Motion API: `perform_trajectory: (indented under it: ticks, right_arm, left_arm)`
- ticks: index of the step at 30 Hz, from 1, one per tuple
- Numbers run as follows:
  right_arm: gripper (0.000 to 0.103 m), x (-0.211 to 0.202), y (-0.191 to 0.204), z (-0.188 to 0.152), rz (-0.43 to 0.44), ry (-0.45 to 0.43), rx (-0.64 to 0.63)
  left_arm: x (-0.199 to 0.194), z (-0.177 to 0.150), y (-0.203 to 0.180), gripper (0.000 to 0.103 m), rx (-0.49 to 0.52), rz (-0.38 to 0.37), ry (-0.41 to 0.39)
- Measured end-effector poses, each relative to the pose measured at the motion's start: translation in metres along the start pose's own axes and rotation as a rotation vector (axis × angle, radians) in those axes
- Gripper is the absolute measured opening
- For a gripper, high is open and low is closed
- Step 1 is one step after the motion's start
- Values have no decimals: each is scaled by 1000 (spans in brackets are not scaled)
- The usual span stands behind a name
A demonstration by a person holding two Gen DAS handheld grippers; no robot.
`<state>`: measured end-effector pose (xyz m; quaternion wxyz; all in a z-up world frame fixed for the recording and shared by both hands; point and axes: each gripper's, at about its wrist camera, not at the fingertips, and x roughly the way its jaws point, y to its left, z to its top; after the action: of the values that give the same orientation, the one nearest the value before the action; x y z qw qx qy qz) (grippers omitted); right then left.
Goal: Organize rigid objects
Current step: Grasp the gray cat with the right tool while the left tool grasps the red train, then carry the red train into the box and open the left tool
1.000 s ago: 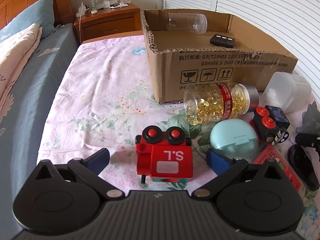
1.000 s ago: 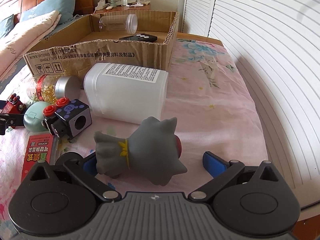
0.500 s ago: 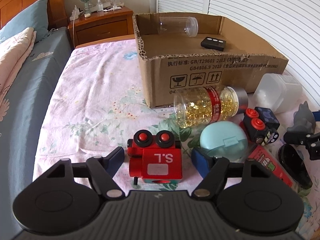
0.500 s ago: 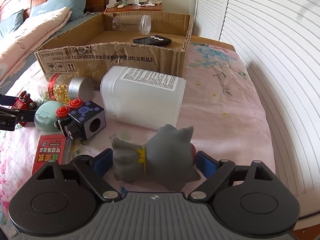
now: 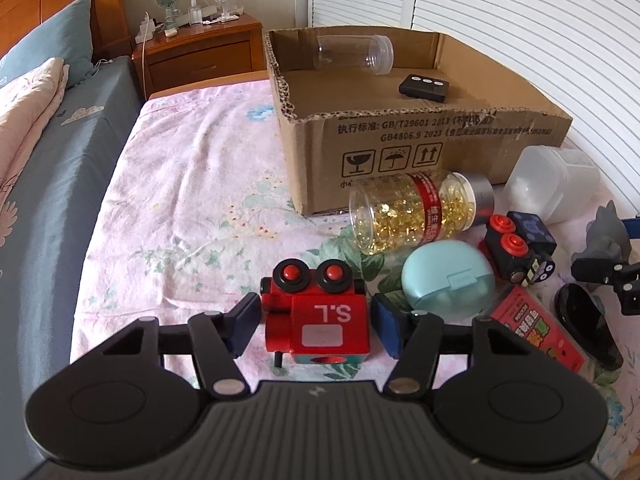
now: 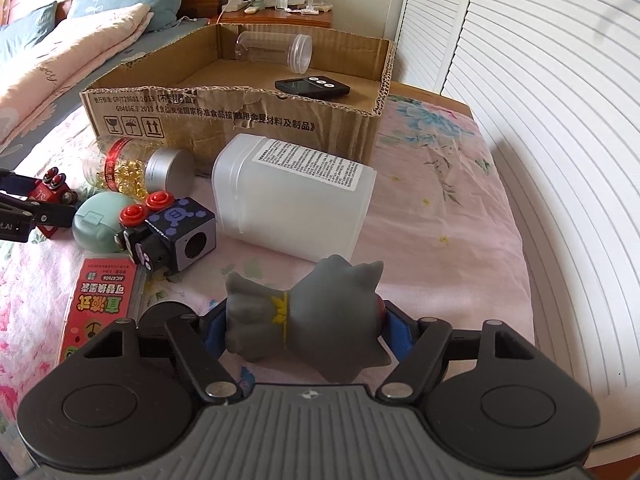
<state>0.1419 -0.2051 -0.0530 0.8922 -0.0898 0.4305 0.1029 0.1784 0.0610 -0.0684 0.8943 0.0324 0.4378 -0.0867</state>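
On a bed covered with a pink flowered sheet point(image 5: 192, 184), the left gripper point(image 5: 314, 322) was seen closing around a red toy train point(image 5: 316, 318), its blue pads point(image 5: 246, 322) standing at the toy's two sides; whether they already pressed on it could not be told. The train rested on the sheet, just beside a pale green round case point(image 5: 448, 278). The right gripper point(image 6: 304, 330) was likewise closing, and a grey toy figure point(image 6: 308, 320) lay on its side between its jaws, the pads touching or nearly touching both ends. Behind the figure, a white plastic container point(image 6: 292, 204) was lying on its side against an open cardboard box point(image 6: 240, 114). Inside the box, a clear empty jar point(image 6: 276, 50) and a black remote point(image 6: 312, 86) were seen. In front of the box, a bottle of yellow capsules point(image 5: 416, 210) lay on its side, and near it a dark toy block with red knobs point(image 6: 168, 230) was set. A red packet point(image 6: 102, 304) lay flat beside the block.
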Motion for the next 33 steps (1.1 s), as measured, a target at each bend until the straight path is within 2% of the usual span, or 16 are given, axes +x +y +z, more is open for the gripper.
perform_trajectory:
  ticks: [10, 20, 26, 33]
  right_arm:
    - [77, -15, 0, -4, 39, -9, -20]
    - [77, -35, -5, 1, 78, -24, -60]
    - [77, -52, -7, 7, 98, -61, -83]
    - [77, -66, -12, 19, 105, -116, -84]
  left_arm:
    - [-5, 3, 6, 53, 7, -40, 20]
    - [-36, 10, 5, 51, 107, -63, 48]
    - [-64, 31, -4, 51, 169, -73, -1]
    - [-82, 80, -19, 51, 221, -102, -107]
